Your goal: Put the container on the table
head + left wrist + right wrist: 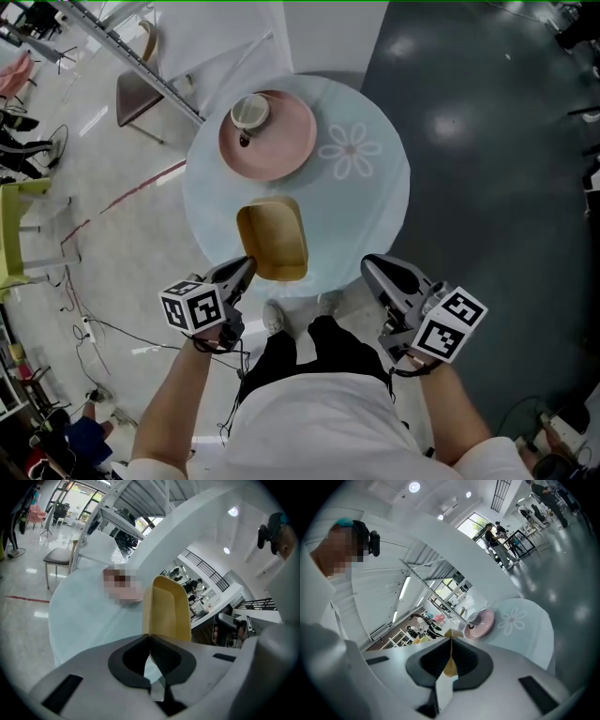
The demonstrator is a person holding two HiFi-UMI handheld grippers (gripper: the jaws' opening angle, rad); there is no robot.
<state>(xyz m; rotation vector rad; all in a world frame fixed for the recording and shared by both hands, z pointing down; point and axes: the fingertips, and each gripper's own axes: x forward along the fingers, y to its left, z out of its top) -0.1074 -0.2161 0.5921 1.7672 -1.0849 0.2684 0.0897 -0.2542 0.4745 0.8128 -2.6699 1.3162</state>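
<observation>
Container [273, 239], mustard-yellow rectangular tray, at near edge of round pale-blue table [375, 206]; left claw [248, 265] pinching its rim, right claw [368, 263] pressed together, empty. Risk: a snagged release could drag it off.

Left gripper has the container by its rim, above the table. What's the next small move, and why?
Probably lower the left gripper until the container sits flat on the table. Its jaws are shut on the rim, near the table's front edge, and contact is unclear.
</observation>
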